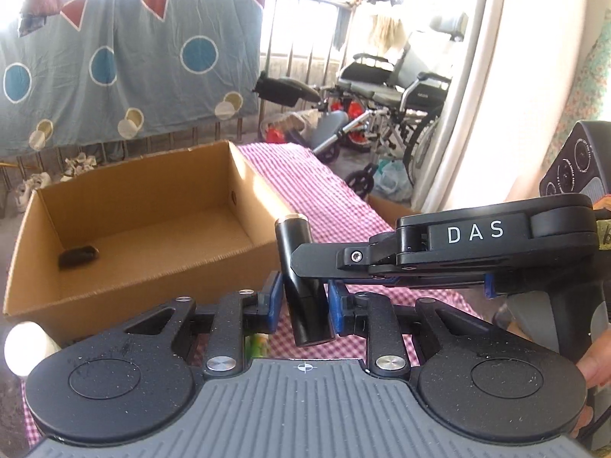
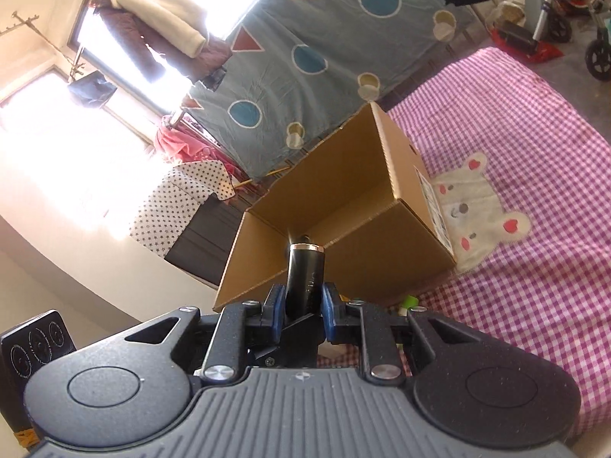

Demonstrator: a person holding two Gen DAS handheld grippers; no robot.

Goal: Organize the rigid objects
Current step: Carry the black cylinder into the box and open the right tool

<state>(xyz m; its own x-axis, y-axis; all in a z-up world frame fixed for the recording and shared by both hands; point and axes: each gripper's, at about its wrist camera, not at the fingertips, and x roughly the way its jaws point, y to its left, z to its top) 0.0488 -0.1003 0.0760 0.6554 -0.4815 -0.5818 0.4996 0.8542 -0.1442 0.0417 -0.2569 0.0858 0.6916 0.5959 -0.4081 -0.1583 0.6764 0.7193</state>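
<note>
A black cylinder (image 1: 301,267) with a metal ring at its top stands tilted, held off the cloth by both grippers. My left gripper (image 1: 304,305) is shut on its lower part, a blue pad on each side. My right gripper (image 1: 317,263) reaches in from the right and grips it higher up. In the right wrist view the right gripper (image 2: 304,301) is shut on the same cylinder (image 2: 305,271), in front of an open cardboard box (image 2: 382,259). The box (image 1: 126,278) lies just beyond to the left and holds a small dark object (image 1: 78,255).
A pink gingham cloth (image 2: 534,229) with a bear patch (image 2: 469,210) covers the surface. A small green item (image 2: 410,300) lies by the box's near wall. A black dialled device (image 1: 576,164) stands at the right. Wheelchairs (image 1: 393,87) crowd the far floor. A hand (image 1: 595,366) holds the right gripper.
</note>
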